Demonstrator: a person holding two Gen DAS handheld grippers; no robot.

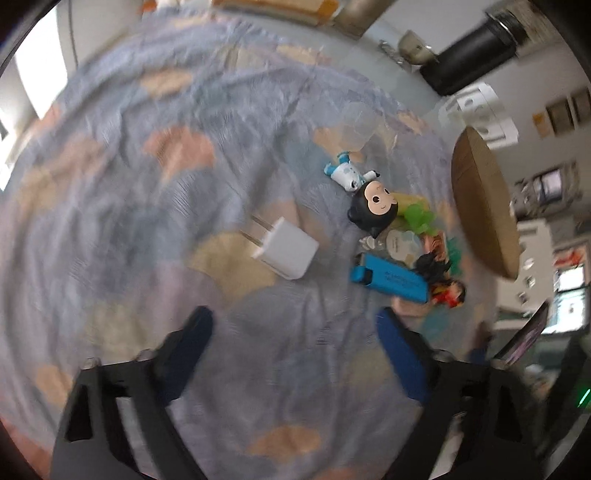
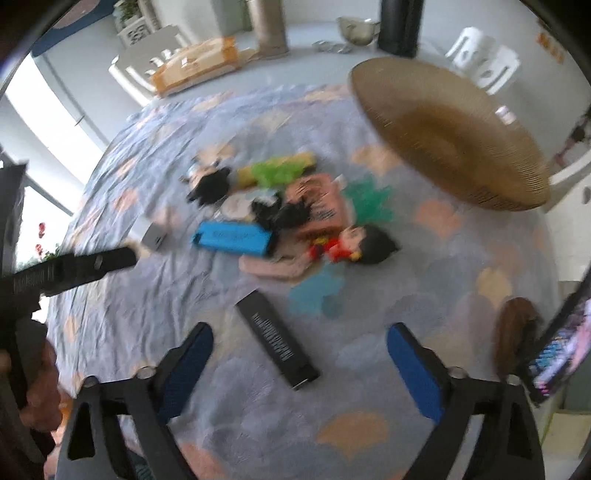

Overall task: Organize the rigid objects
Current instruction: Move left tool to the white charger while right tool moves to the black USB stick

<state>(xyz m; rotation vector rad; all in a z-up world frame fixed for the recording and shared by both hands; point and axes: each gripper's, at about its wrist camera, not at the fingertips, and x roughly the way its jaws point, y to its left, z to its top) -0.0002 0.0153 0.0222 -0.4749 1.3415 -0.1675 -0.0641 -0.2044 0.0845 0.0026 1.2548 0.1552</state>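
On the patterned cloth [image 1: 147, 221] a white charger plug [image 1: 286, 253] lies just beyond my left gripper [image 1: 295, 325], which is open with nothing between its blue pads. Right of the plug are a black-haired figurine [image 1: 364, 192] and a blue box [image 1: 389, 278]. In the right wrist view a slim black box [image 2: 277, 339] lies on the cloth between the fingers of my right gripper [image 2: 300, 332]; it is open and the pads stand clear of the box. Beyond it sit the blue box [image 2: 232, 238], a red-clothed doll [image 2: 354, 245], an orange packet [image 2: 317, 206] and a green item [image 2: 275, 171].
A round woven basket [image 2: 450, 140] stands at the back right of the cloth. A black cylinder [image 2: 400, 26], a metal bowl [image 2: 358, 26] and a cardboard box [image 2: 195, 62] are behind. A lit screen [image 2: 557, 350] leans at the right edge, beside a brown object [image 2: 517, 332].
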